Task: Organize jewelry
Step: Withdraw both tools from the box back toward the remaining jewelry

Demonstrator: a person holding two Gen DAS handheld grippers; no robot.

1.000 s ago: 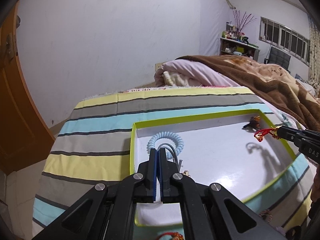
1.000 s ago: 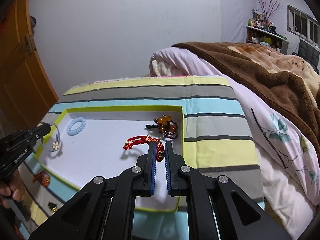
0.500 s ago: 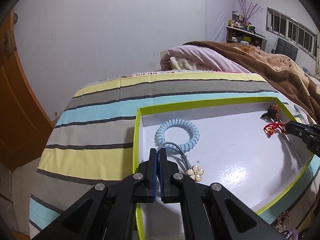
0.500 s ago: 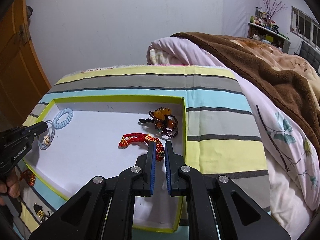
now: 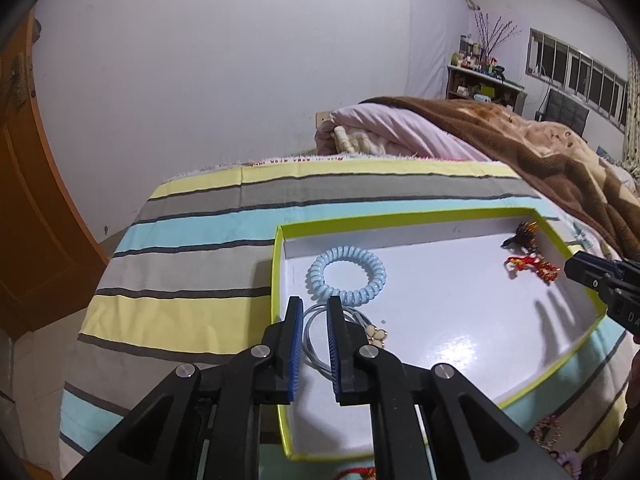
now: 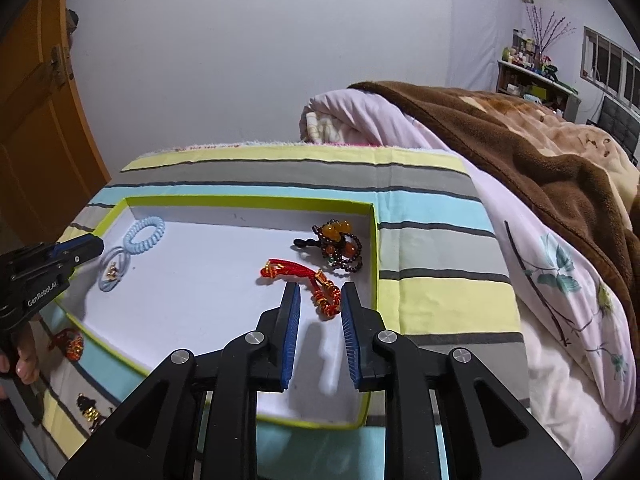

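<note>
Both grippers have their blue pads spread apart over the tray [image 5: 552, 376], and neither pinches anything.

The left gripper [image 5: 314, 308] sits at the tray's left end. The hair tie [image 5: 316, 334], a thin grey-blue loop with a cream flower charm [image 5: 377, 335], lies flat on the white floor with part of its loop showing in the gap between the pads; the charm rests at about 4 o'clock from the right pad's tip. Whether the pads touch the loop cannot be told. The coil band [image 5: 347, 276] lies just beyond, at 12 to 1 o'clock from the tips, touching or overlapping the tie's far edge.

The right gripper [image 6: 320, 292] is at the tray's right end. The red cord bracelet [image 6: 308, 280] has its knotted, gold-beaded end in the open gap, while its long axis runs away toward 10 o'clock. The bead bracelet [image 6: 340, 246], amber and dark beads, lies at 12 to 1 o'clock, near the tray's far right corner and just apart from the red cord.

Outside the tray, by the left gripper [image 6: 80, 250] as seen from the right wrist, 2 more pieces wait on the striped cloth [image 6: 440, 300]: a red one [image 6: 66, 344] and a dark, gold one [image 6: 90, 410]. These lie nearer the left hand, so I judge that arm is better placed to fetch them, pulling back toward 6 o'clock.
</note>
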